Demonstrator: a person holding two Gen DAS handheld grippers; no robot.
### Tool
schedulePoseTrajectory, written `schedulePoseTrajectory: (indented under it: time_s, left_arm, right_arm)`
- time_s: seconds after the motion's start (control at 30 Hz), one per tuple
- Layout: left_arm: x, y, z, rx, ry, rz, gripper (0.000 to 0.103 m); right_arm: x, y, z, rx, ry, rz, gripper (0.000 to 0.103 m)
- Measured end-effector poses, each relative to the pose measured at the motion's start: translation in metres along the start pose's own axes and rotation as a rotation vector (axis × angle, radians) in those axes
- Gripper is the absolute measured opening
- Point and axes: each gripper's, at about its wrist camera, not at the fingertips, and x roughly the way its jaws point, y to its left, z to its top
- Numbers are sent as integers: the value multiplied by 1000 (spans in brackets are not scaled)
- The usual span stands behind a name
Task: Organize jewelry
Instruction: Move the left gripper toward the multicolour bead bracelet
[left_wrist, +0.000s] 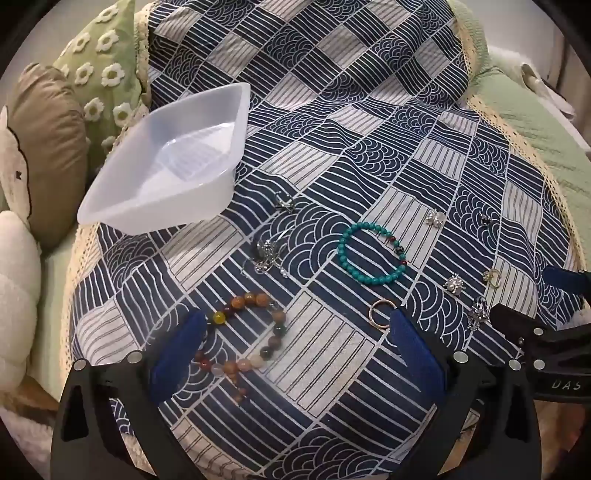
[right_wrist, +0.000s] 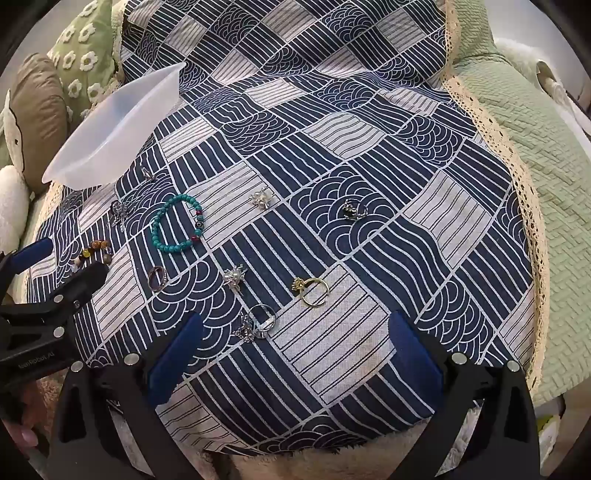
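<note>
Sorting barely begun: bin (left_wrist: 162, 166) empty. My left claw (left_wrist: 295, 332) wide over amber bracelet (left_wrist: 243, 332), just nearside of bin. Right claw (right_wrist: 295, 336) wide, empty. Next: lower, pinch beads.

bead bracelets: 2, turquoise bracelet (left_wrist: 373, 254) and amber-brown bracelet (left_wrist: 245, 334) | plain band rings: 1, rose-gold ring (right_wrist: 157, 278) | open gold ring with ornament (right_wrist: 312, 291): 1 | pearl brooches: 2 (right_wrist: 262, 199) (right_wrist: 234, 278) | clear plastic tubs (left_wrist: 166, 162): 1 | other small silver pieces: several, exact count unclear
</note>
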Motion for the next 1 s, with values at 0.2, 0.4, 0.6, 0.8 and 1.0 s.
schedulePoseTrajectory:
  time_s: [0.2,0.4,0.6,0.8,1.0]
  left_arm:
    - [-1,-5,0,1,-2,10,95]
    - [5,-4,-3,-2,10,-8,95]
    - [2,0,-1,-4,13,-14,95]
    - [3,2,-1,-6,20,-14,95]
    - [5,2,-2,-1,27,-9,95]
  right_arm:
    - [1,-4,0,-2,1,3,98]
    - [4,3,0,-16,3,-3,98]
    - [3,4,0,-16,-10,-8,98]
    - [5,2,1,-4,-1,-14,98]
    - [5,1,0,-2,5,1,98]
